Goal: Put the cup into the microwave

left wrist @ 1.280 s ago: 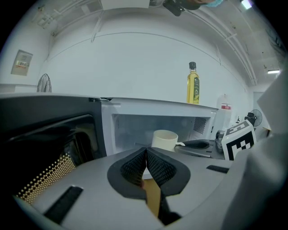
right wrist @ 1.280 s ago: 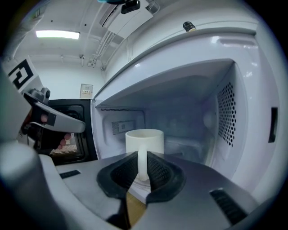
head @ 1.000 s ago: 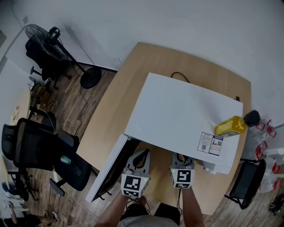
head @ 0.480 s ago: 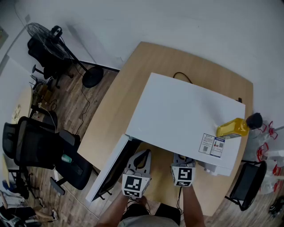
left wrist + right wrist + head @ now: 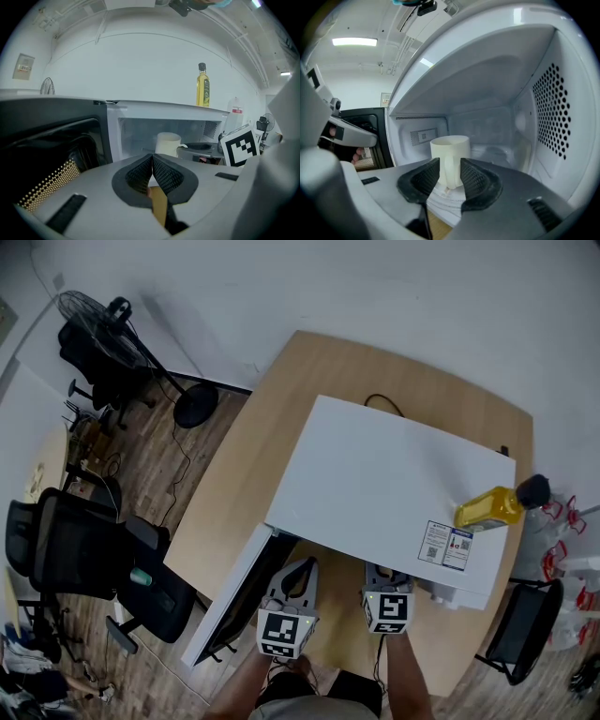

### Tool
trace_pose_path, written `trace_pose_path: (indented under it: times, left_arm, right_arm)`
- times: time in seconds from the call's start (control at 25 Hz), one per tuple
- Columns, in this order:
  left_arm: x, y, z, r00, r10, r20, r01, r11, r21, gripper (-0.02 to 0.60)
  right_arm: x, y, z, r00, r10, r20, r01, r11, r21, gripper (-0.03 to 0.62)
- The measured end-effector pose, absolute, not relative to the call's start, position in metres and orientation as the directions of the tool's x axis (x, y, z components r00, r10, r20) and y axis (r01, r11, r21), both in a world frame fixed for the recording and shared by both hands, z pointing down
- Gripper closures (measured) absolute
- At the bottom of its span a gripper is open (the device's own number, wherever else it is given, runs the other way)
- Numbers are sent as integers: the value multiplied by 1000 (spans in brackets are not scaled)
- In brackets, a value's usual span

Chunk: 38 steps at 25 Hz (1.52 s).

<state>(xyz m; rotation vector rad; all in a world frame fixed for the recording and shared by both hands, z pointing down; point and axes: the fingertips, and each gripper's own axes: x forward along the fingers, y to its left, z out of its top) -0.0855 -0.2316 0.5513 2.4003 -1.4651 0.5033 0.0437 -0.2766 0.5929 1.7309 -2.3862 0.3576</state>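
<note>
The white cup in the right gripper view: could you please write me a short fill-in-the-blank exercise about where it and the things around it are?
The white handled cup stands ____ the white box-shaped microwave. The microwave's dark door stands ____. The yellow black-capped bottle stands on ____ of the microwave.
Missing words: inside; open; top.

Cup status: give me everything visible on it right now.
The cup is a plain cream-white mug, ceramic by its look, with one loop handle. It stands upright on the floor inside the open microwave, its handle turned toward the door opening. The handle sits between the pads of the right tongs, whose jaws have just been opening and do not seem to press on it. Its contents cannot be seen.
</note>
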Motion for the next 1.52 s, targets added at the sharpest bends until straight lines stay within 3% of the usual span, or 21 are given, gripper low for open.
trace_pose_path:
  times: [0.12, 0.32, 1.12, 1.52]
  left_arm:
    - [-86, -231, 549, 423, -796, 432, -894, -445, 55, 558]
    - [-86, -227, 546, 427, -795, 430, -892, -448, 57, 558]
    - [-81, -211, 512, 485, -792, 371, -860, -509, 39, 558]
    - [-78, -192, 484, 542, -776, 323, -822, -570, 11, 558]
  right_arm:
    - [44, -277, 592, -308, -911, 273, -951, 295, -90, 404]
    - [44, -275, 589, -308, -913, 269, -951, 295, -88, 365]
    - [50, -247, 555, -262, -932, 249, -965, 256, -56, 368]
    - [59, -212, 522, -193, -958, 214, -981, 189, -37, 433]
